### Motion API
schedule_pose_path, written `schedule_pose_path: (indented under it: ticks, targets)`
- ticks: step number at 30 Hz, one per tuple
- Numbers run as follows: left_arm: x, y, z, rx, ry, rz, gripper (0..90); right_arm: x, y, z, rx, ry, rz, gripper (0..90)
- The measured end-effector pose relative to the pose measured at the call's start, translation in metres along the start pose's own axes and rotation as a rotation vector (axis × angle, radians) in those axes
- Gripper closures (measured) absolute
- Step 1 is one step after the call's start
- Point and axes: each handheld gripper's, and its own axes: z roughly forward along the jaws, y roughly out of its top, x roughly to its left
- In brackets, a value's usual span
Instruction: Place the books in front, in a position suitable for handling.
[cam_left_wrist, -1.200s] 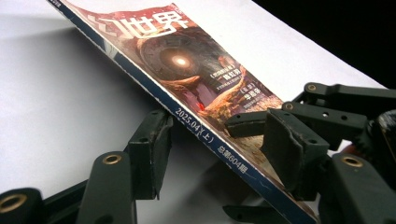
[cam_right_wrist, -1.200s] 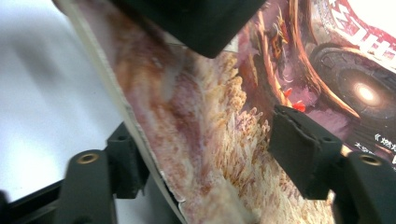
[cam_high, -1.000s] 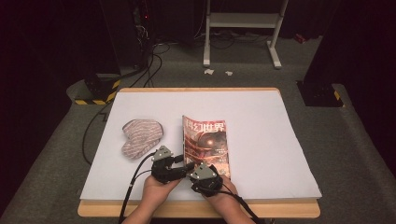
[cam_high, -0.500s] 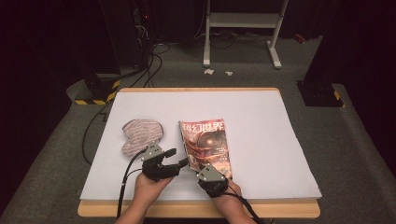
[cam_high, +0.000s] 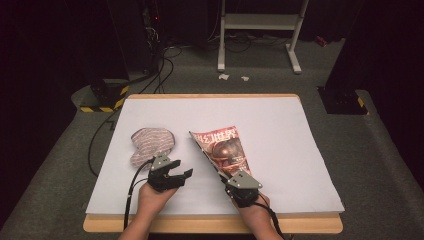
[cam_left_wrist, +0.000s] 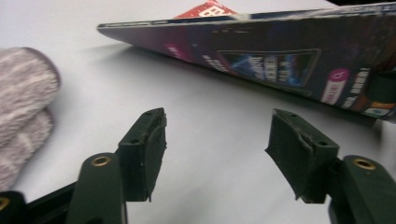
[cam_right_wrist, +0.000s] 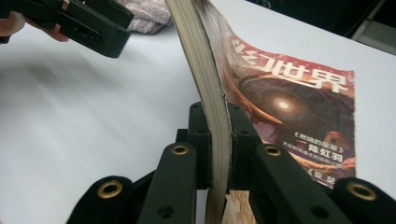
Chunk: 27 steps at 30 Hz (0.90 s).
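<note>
Glossy magazine (cam_high: 223, 148), right of the grey cloth (cam_high: 150, 143), is pinched at its near edge by the right gripper (cam_right_wrist: 219, 154) (tilted up); the pages could slide free. Left gripper (cam_left_wrist: 217, 149) gapes empty, having just narrowed.

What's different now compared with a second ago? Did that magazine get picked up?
Yes. The right gripper has just closed on the magazine at its near left edge and tilted that side up off the table; a second ago it lay flat. The left gripper, jaws open with nothing between them, has drawn away to the left. The striped grey cloth stayed put.
</note>
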Motion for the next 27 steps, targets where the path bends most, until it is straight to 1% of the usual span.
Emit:
schedule_pose_path:
  ticks: [2,3,5,7,10,11,13,15,17,19,21,22,24,26,27]
  targets:
    - [0.005,0.0,-0.003,-0.011,0.008,-0.007,37.6,-0.004,0.0,-0.003,-0.007,0.006,0.008,83.6]
    - [0.008,0.0,-0.004,-0.017,0.014,-0.004,38.0,-0.006,-0.001,-0.004,-0.011,0.011,0.019,83.7]
    - [0.012,0.0,-0.007,-0.029,0.036,0.004,39.0,-0.009,-0.001,-0.007,-0.018,0.017,0.025,83.7]
    - [0.018,0.0,-0.01,-0.044,0.037,-0.003,39.2,-0.012,-0.003,-0.01,-0.025,0.024,0.039,83.8]
    - [0.025,0.001,-0.013,-0.061,0.059,-0.003,38.4,-0.016,-0.005,-0.014,-0.033,0.032,0.052,83.8]
    - [0.028,0.002,-0.014,-0.058,0.07,0.001,37.0,-0.017,-0.005,-0.015,-0.039,0.033,0.055,83.8]
    - [0.034,0.004,-0.016,-0.034,0.088,0.008,34.5,-0.02,-0.006,-0.017,-0.049,0.038,0.064,83.9]
    - [0.04,0.005,-0.019,-0.017,0.101,-0.001,32.1,-0.023,-0.007,-0.019,-0.058,0.045,0.08,83.9]
    - [0.047,0.006,-0.023,-0.018,0.108,-0.027,29.7,-0.027,-0.008,-0.021,-0.065,0.052,0.098,83.9]
    - [0.055,0.006,-0.028,-0.022,0.137,-0.041,28.6,-0.029,-0.009,-0.022,-0.073,0.055,0.108,83.9]
    - [0.065,0.006,-0.031,-0.011,0.164,-0.052,24.4,-0.031,-0.009,-0.024,-0.081,0.057,0.115,83.9]
    - [0.065,0.006,-0.031,-0.011,0.164,-0.052,23.4,-0.031,-0.009,-0.024,-0.081,0.057,0.115,83.9]
    - [0.08,0.007,-0.033,0.002,0.215,-0.06,21.7,-0.033,-0.011,-0.027,-0.085,0.06,0.123,83.8]
    - [0.089,0.007,-0.035,-0.003,0.239,-0.066,21.1,-0.034,-0.013,-0.028,-0.087,0.06,0.124,83.8]
    - [0.089,0.007,-0.035,-0.003,0.239,-0.066,21.0,-0.034,-0.013,-0.028,-0.087,0.06,0.124,83.8]
